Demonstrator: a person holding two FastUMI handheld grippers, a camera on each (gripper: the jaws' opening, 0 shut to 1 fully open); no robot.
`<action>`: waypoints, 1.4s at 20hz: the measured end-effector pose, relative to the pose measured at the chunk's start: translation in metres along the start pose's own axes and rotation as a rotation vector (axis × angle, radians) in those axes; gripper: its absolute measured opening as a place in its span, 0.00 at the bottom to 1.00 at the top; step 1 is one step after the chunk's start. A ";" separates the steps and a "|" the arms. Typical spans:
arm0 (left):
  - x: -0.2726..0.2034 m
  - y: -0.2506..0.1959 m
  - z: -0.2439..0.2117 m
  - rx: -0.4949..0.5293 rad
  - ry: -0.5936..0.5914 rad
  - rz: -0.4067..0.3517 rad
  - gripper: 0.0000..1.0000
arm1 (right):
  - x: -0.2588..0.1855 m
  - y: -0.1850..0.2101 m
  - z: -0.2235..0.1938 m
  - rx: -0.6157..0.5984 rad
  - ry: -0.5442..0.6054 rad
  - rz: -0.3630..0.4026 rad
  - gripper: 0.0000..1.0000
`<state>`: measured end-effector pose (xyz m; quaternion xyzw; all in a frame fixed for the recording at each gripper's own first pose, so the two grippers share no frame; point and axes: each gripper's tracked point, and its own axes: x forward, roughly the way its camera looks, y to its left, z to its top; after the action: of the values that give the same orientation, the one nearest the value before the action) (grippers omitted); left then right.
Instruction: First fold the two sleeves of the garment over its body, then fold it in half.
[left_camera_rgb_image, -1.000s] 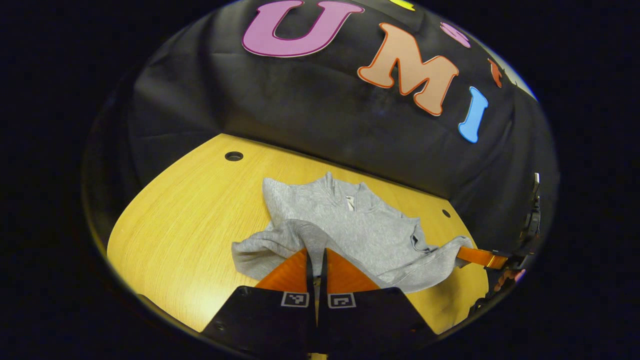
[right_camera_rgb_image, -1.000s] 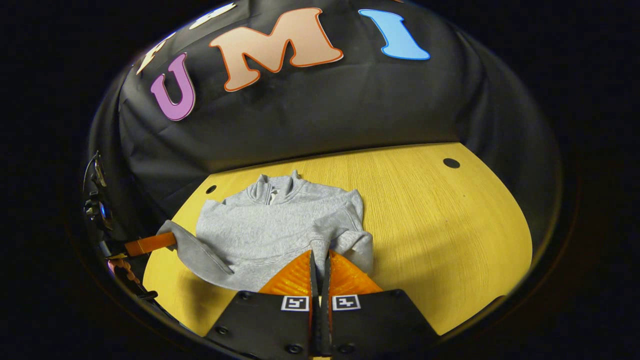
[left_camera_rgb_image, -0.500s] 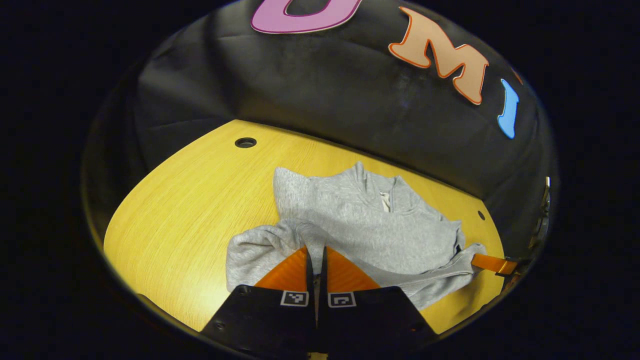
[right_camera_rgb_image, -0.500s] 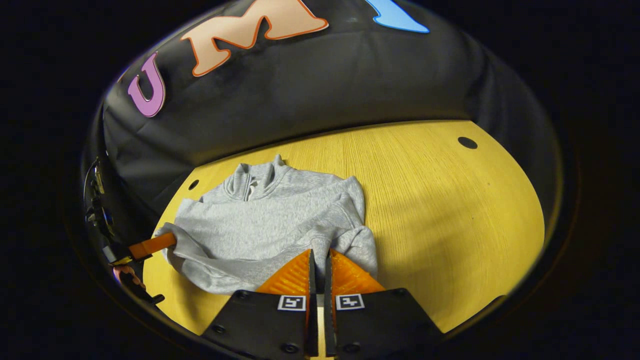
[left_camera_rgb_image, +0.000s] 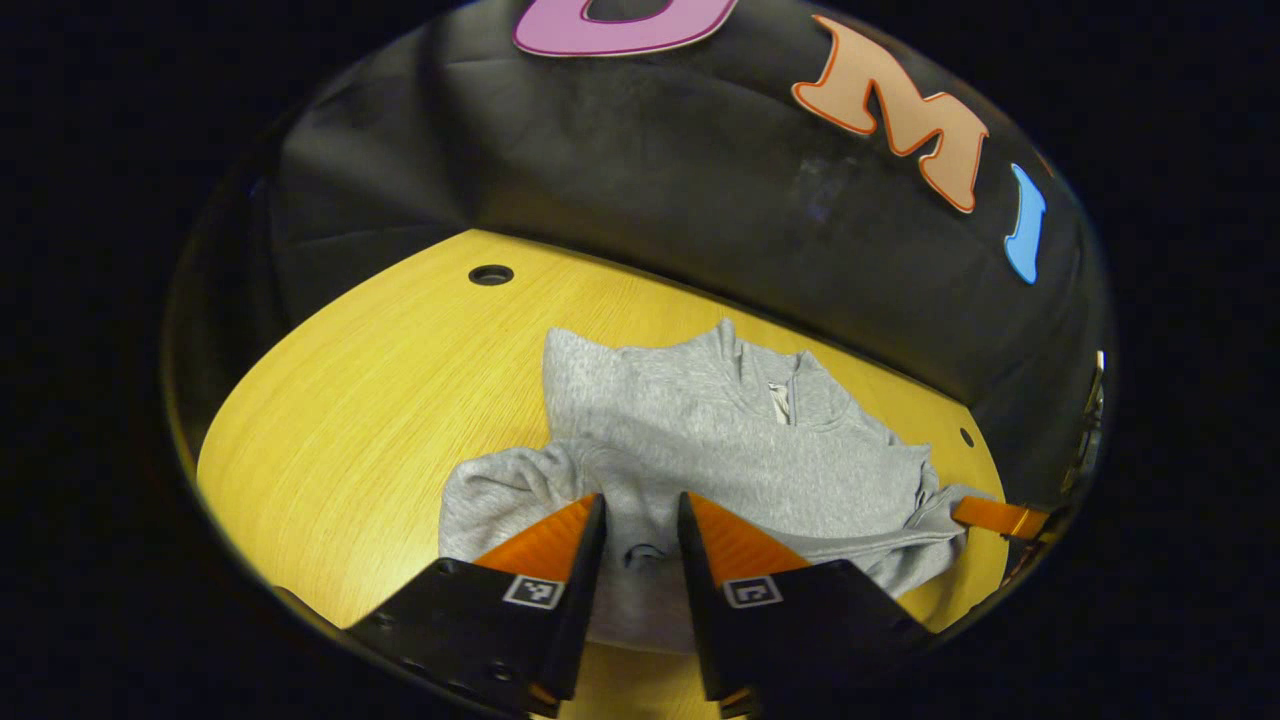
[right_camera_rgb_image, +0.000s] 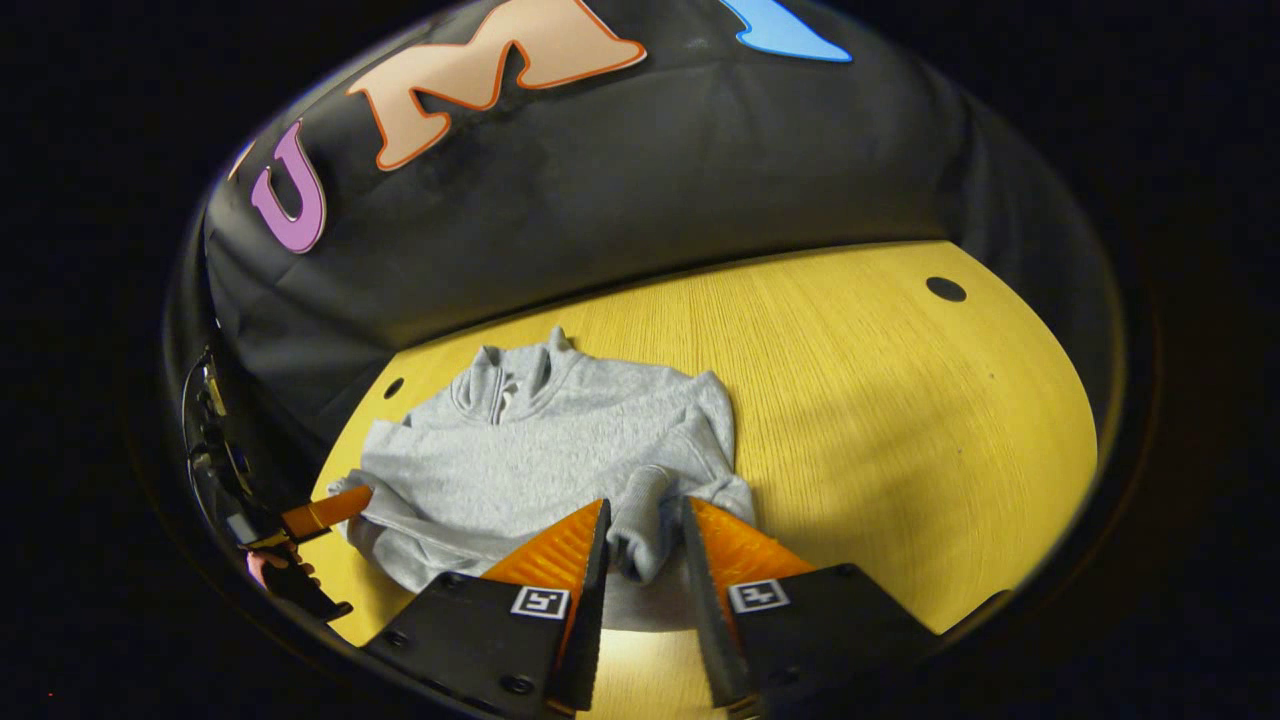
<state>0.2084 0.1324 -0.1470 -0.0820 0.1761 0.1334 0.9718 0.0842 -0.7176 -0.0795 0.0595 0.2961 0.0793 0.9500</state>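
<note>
A grey zip-neck sweatshirt lies flat on the yellow wooden table, collar toward the booth wall. In the left gripper view my left gripper stands open, and a sleeve cuff lies loose on the garment's body between its fingers. In the right gripper view my right gripper is open too, the other sleeve's cuff resting between its fingers over the sweatshirt. Each gripper also shows at the far edge of the other's view: the right gripper, the left gripper.
The black cloth wall rises close behind the collar. Round holes sit in the tabletop: one hole at the far left, another hole at the far right. A hand holds the left gripper.
Both grippers were shut on the sleeve cuffs; they lowered toward the garment and have opened, letting the cuffs drop onto the body.
</note>
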 end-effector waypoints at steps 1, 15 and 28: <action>-0.001 0.000 0.007 0.033 -0.022 0.016 0.55 | -0.003 0.002 0.008 0.010 -0.017 0.010 0.48; -0.100 -0.037 0.099 0.242 -0.283 0.010 0.95 | -0.142 0.032 0.098 -0.108 -0.401 0.020 0.98; -0.214 -0.006 0.076 0.198 -0.311 0.016 0.93 | -0.241 0.086 0.032 -0.246 -0.459 0.042 0.98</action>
<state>0.0417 0.0931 0.0022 0.0373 0.0365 0.1340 0.9896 -0.1034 -0.6807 0.0939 -0.0340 0.0598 0.1190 0.9905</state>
